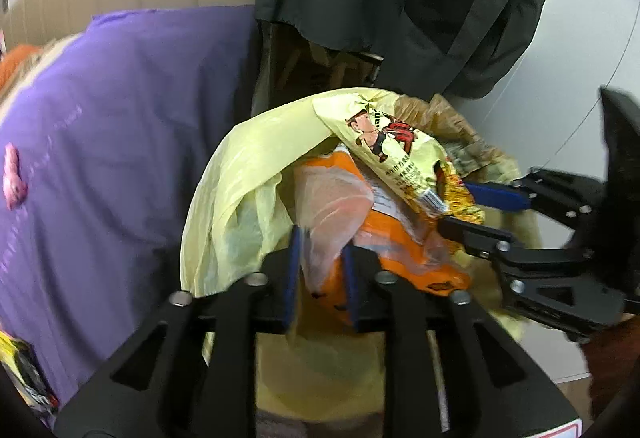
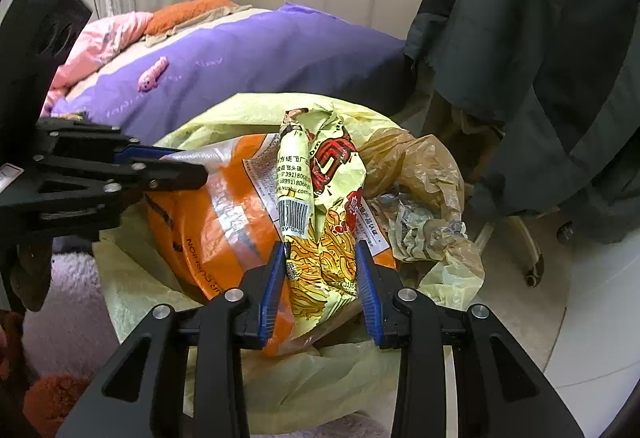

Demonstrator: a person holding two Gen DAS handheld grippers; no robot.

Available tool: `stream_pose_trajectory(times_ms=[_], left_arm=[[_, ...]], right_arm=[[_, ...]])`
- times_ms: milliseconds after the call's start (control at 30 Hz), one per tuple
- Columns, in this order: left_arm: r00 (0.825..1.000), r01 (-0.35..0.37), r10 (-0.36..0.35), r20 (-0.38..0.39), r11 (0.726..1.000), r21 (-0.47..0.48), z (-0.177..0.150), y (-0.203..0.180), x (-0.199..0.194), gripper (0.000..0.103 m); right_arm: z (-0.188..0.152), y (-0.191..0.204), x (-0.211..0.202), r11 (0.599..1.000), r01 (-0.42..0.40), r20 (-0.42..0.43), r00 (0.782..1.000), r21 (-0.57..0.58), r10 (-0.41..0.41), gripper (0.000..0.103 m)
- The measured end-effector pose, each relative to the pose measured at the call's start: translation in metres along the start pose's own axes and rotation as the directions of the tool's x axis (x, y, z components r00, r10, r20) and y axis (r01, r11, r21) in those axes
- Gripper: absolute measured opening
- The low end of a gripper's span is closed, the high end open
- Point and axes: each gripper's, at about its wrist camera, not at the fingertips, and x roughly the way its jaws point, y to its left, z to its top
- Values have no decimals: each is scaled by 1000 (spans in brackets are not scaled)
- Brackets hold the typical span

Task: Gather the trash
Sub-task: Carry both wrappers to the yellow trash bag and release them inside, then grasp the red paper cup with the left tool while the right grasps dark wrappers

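While crumpled, yellow noodle wrapper (image 2: 320,222) shows barcode, red print, noodle picture

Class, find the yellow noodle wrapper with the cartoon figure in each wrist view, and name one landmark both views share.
Left wrist view: the yellow noodle wrapper lies right of centre, on top of the orange packet, its lower end between the right gripper's fingers.
Right wrist view: the wrapper is at centre, running down between that gripper's blue pads.
Shared landmark: the purple bedcover.

Even, soft indoor light; heavy fisheye bending, dark corners, slight motion blur.
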Motion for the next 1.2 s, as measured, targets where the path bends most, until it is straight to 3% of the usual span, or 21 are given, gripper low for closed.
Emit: stream_pose_trajectory(times_ms=[133, 267, 633, 700, 900, 1000, 1067, 1200], left_arm=[[999, 36, -36, 25, 999, -22, -1, 8, -18, 41], [996, 10, -6, 87, 999, -46, -1, 15, -41, 51], [970, -72, 108, 216, 983, -166, -29, 56, -111, 52], [960, -102, 143, 240, 979, -175, -37, 65, -125, 52], [925, -212, 264, 274, 956, -203, -72, 104, -170, 52], [912, -254, 312, 268, 939, -231, -95, 131, -198, 52], [898, -285, 353, 263, 922, -262, -112, 151, -218, 52], [852, -371, 465, 242, 861, -348, -153, 200, -262, 52]], right_arm=[[-4, 0, -8, 1000, 18, 32, 999, 13, -18, 44], [-5, 1, -26, 999, 27, 68, 997, 43, -30, 50], [1, 28, -76, 997, 60, 202, 977, 46, -68, 53], [5, 37, -81, 998, 48, 222, 973, 47, -57, 58], [21, 82, -91, 999, -44, 244, 969, -25, 48, 58], [28, 112, -88, 994, -31, 223, 973, -105, 54, 58], [33, 131, -87, 990, -29, 233, 971, -141, 62, 58], [45, 172, -78, 982, -91, 228, 965, -167, 128, 58]])
